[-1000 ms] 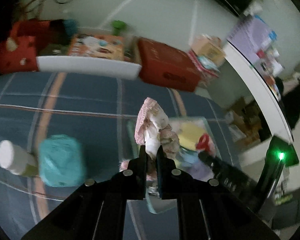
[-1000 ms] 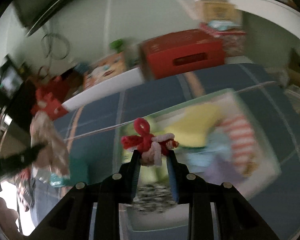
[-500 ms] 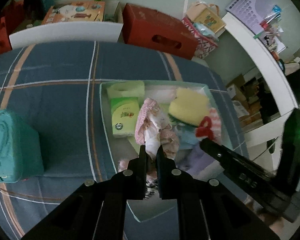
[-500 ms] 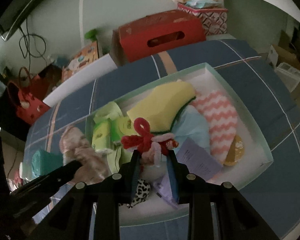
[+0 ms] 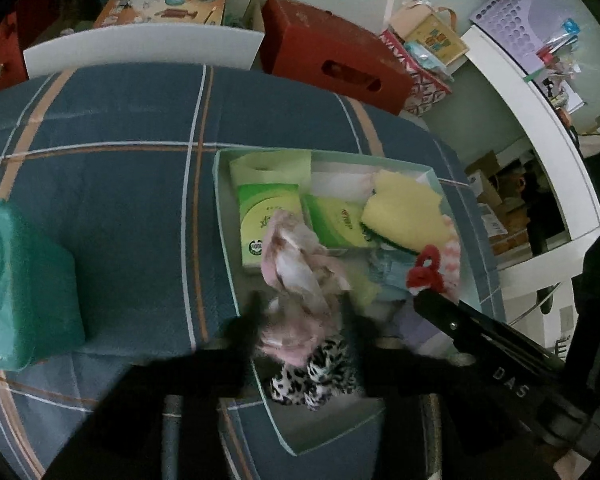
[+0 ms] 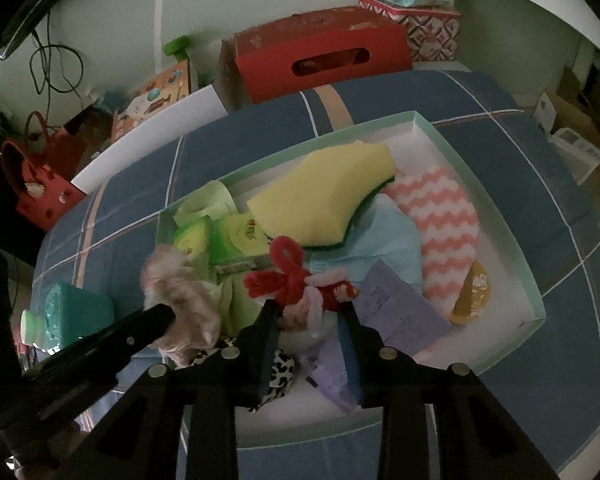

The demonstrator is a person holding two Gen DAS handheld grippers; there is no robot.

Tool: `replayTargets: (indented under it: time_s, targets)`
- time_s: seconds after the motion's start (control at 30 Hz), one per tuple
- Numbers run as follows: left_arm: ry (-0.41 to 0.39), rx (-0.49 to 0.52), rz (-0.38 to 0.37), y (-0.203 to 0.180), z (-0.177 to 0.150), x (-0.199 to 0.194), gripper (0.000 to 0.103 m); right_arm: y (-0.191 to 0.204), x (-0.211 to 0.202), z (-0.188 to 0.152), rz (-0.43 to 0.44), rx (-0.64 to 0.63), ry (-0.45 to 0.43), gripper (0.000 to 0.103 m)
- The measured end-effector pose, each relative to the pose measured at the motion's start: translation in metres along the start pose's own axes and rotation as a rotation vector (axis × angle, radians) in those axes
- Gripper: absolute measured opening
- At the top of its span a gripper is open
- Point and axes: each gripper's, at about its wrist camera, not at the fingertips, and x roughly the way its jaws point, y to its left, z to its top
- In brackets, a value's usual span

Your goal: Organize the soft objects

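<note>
Pink frilly cloth (image 5: 300,268) between the opening jaws of the left gripper (image 5: 300,312), pads parted from it, above the leopard-print item (image 5: 316,376) at the near end of the pale green box (image 5: 220,216). Red-and-pink yarn bow (image 6: 296,280) between the opening jaws of the right gripper (image 6: 308,316), over the same box on the blue plaid cover (image 5: 120,184).

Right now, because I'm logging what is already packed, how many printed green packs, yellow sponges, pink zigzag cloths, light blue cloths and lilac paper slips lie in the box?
Printed green packs: 2
Yellow sponge: 1
Pink zigzag cloth: 1
Light blue cloth: 1
Lilac paper slip: 1
Total: 6
</note>
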Motion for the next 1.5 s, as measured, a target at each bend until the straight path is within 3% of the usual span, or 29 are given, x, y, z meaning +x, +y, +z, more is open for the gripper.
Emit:
replayTargets:
  time_s: [0.1,0.17,0.23,0.43,0.77,0.93,1.2,1.5]
  targets:
    - [-0.021,0.007,0.002,-0.002,-0.002,-0.013,0.06,0.003,-0.006,-0.001,-0.009,-0.007,-0.017,0.052]
    - [-0.039,0.011,0.02,-0.002,-0.004,-0.021,0.065,0.004,-0.011,-0.002,-0.016,-0.011,-0.027,0.052]
    - [-0.063,0.022,0.07,-0.002,-0.009,-0.028,0.076,0.005,-0.014,-0.003,-0.019,-0.013,-0.034,0.055]
    - [-0.122,0.049,0.183,0.004,-0.026,-0.046,0.091,0.012,-0.019,-0.012,-0.034,-0.033,-0.04,0.069]
    - [-0.141,0.018,0.286,0.033,-0.053,-0.058,0.1,0.026,-0.02,-0.029,-0.08,-0.079,-0.043,0.083]
    - [-0.132,-0.026,0.321,0.051,-0.066,-0.061,0.1,0.03,-0.024,-0.039,-0.084,-0.08,-0.076,0.103]
    - [-0.139,-0.103,0.342,0.077,-0.084,-0.07,0.1,0.034,-0.027,-0.062,-0.062,-0.081,-0.104,0.103]
    - [-0.148,-0.133,0.383,0.092,-0.095,-0.08,0.1,0.039,-0.017,-0.079,-0.068,-0.113,-0.061,0.103]
